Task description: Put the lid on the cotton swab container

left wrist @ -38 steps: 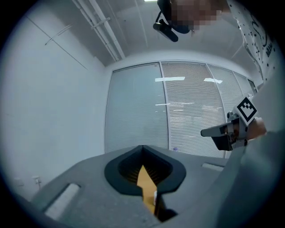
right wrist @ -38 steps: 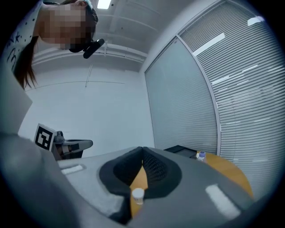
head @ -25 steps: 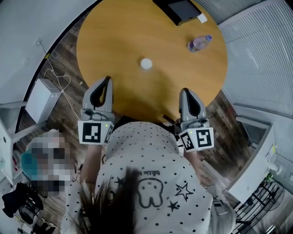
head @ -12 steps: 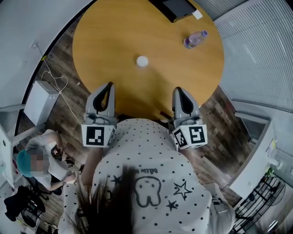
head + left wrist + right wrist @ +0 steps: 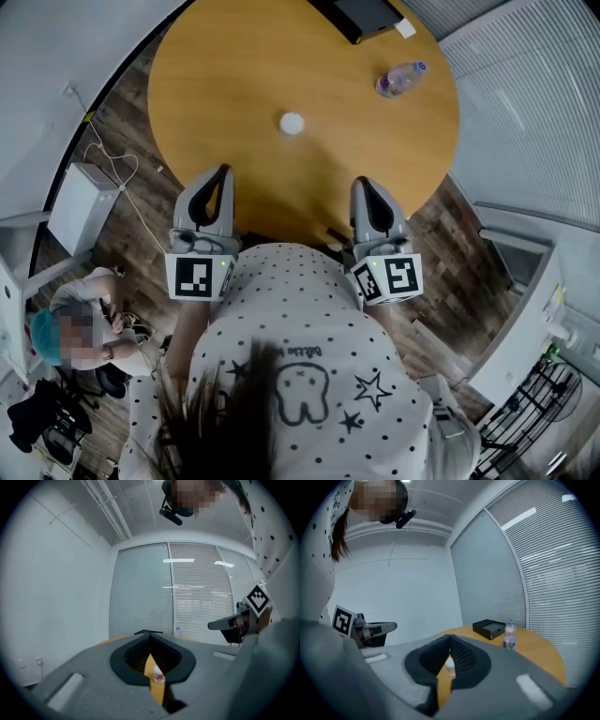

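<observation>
In the head view, a round wooden bench [image 5: 234, 84] fills the upper half of the picture. The cotton swab container [image 5: 292, 123], small and white, stands alone near the middle of the bench, well apart from both claws. A water bottle [image 5: 398, 81] stands toward the far right, and a black box [image 5: 361, 17] sits at the far edge. The left claw [image 5: 222, 172] and the right claw [image 5: 362, 183] are held side by side over the near edge of the bench, just ahead of the person's dotted shirt [image 5: 300, 319]. Both point across the bench. A second person [image 5: 89, 323] is in the lower left corner.

In the left gripper view, the left claw [image 5: 150, 633] has its jaws closed tip to tip with nothing between them. Through the slot below the tips the container [image 5: 159, 676] shows as a white pot with a red label, away ahead on the bench. Whether its lid is on cannot be told. The right claw [image 5: 213, 626] juts in from the right, below its marker cube [image 5: 257, 598].

In the right gripper view, the right claw [image 5: 450, 637] likewise has its jaws together and is empty. The container [image 5: 450, 666] appears in the gap beneath the tips. The black box [image 5: 490, 628] and the bottle [image 5: 509, 641] stand beyond on the right. The left claw [image 5: 393, 626] shows at the left.
</observation>
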